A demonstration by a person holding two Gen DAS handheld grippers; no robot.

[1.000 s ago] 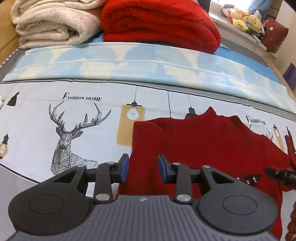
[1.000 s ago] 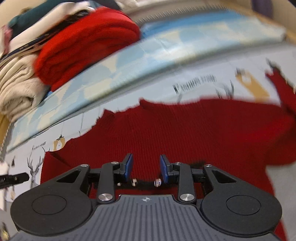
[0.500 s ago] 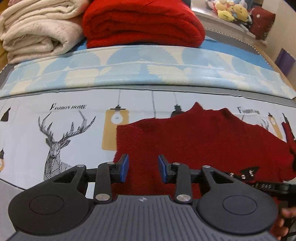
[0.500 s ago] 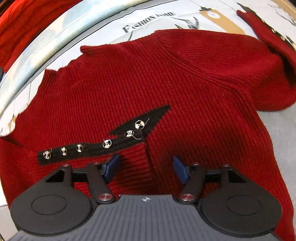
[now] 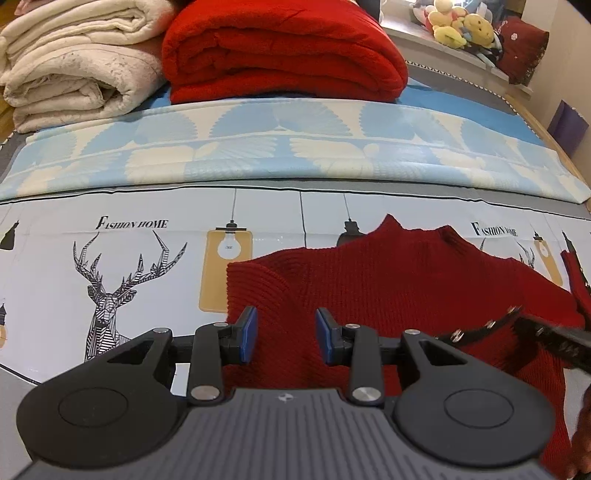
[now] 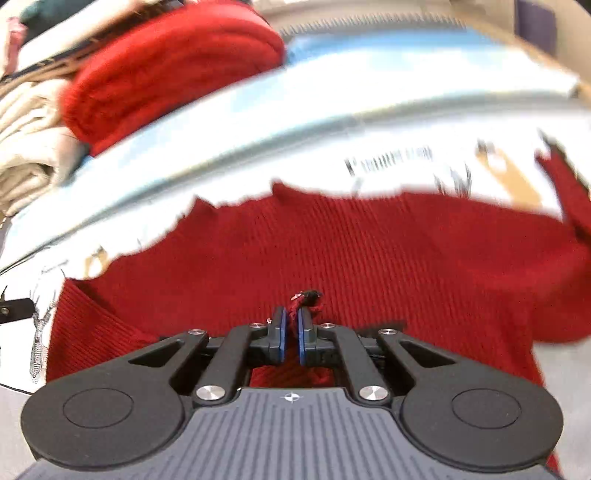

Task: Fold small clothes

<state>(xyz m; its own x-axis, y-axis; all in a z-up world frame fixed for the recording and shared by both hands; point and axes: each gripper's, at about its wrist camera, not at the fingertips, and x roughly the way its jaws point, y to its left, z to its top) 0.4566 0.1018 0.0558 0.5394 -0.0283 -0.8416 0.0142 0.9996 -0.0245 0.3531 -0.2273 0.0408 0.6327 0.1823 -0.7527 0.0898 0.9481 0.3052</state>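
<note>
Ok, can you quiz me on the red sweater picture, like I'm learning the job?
1. True or false: the right tongs are shut on the red sweater.
2. Are the left tongs pinching cloth? A yes, B no.
3. What animal is printed on the sheet left of the sweater?

Key: 1 true. 2 B: the pads stand apart, nothing pinched. 3 a deer.

We see a folded red fleece blanket (image 5: 284, 51) far ahead of the gripper, folded cream blankets (image 5: 74, 62) ahead-left, plush toys (image 5: 461, 26) ahead-right.
</note>
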